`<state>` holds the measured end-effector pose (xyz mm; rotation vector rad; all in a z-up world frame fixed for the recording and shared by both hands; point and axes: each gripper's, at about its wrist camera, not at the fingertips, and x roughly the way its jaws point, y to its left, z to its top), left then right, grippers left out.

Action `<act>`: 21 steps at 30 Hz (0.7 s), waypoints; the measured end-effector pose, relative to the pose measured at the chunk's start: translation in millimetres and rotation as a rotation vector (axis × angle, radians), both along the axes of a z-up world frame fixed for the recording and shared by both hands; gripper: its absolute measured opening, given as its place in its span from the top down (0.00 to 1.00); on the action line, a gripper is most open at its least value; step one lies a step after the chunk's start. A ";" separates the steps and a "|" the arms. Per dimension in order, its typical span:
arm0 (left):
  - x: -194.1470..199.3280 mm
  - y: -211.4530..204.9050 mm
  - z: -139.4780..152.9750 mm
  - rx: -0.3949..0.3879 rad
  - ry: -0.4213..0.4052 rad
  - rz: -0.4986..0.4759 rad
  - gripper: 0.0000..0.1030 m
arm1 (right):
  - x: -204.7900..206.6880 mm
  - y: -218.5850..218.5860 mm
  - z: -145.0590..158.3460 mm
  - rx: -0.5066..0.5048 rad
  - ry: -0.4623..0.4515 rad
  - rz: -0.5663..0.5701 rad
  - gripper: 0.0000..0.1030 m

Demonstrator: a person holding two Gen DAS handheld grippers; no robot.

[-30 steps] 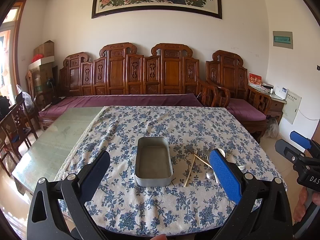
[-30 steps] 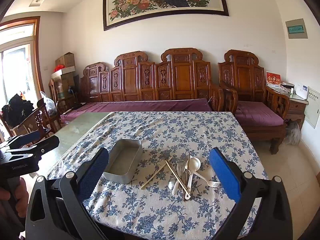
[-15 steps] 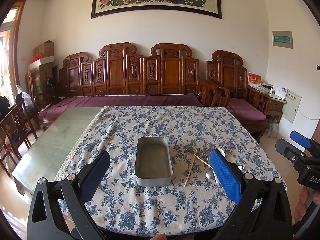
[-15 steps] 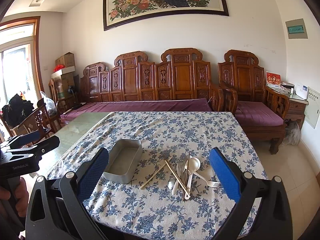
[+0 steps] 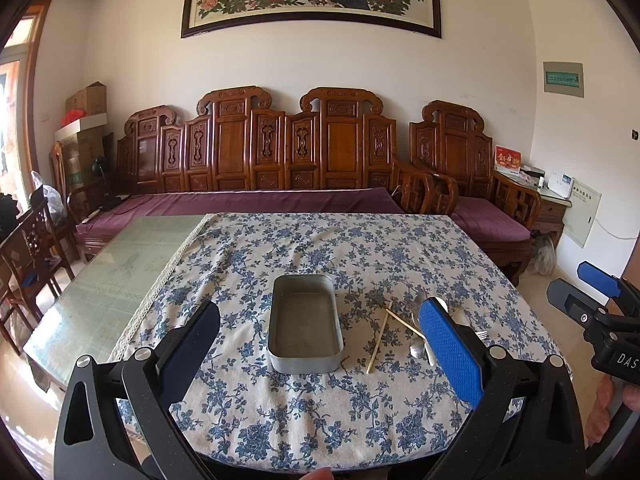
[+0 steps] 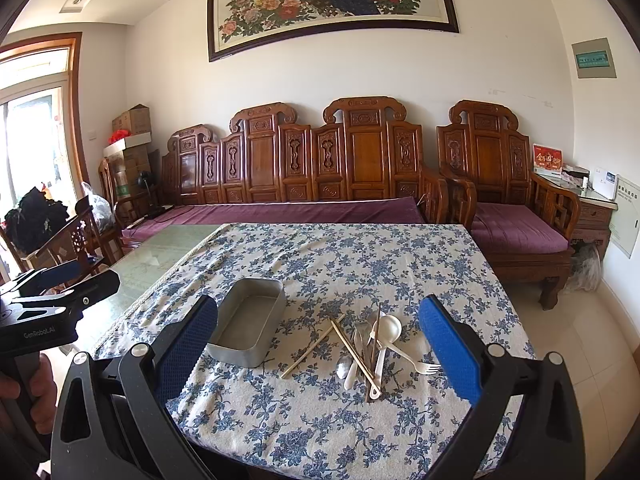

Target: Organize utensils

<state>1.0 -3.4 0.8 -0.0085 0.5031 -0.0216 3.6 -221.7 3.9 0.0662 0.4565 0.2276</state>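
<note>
Both tools, left tool [image 5: 320,344] and right tool [image 6: 320,344], hang spread apart above the counter [image 6: 320,420]. The tin [image 6: 250,330] sits empty; utensils [image 6: 368,344] lie tangled beside it, so grabbing one risks dragging others.

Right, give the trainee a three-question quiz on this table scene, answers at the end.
1. True or false: the metal tray already holds a utensil.
2. Which utensil's tines point toward the table's right edge? A) white plastic fork B) white spoon C) chopsticks
3. Fill in: both the left gripper and the right gripper are ____.

Key: 1. False, the tray is empty and the utensils lie in a pile to its right on the floral tablecloth. 2. A. 3. Open, holding nothing.
</note>
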 end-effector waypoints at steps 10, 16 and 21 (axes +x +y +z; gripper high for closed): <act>-0.2 -2.9 -3.0 0.005 0.014 -0.010 0.06 | 0.0 -2.4 1.0 0.004 0.002 0.000 0.02; 14.1 -5.1 -19.7 0.005 0.085 -0.034 0.06 | 3.3 -8.3 -10.3 -0.005 0.018 0.006 0.02; 34.7 -8.1 -43.6 0.005 0.168 -0.068 0.06 | 17.0 -18.0 -36.1 -0.008 0.070 0.019 0.05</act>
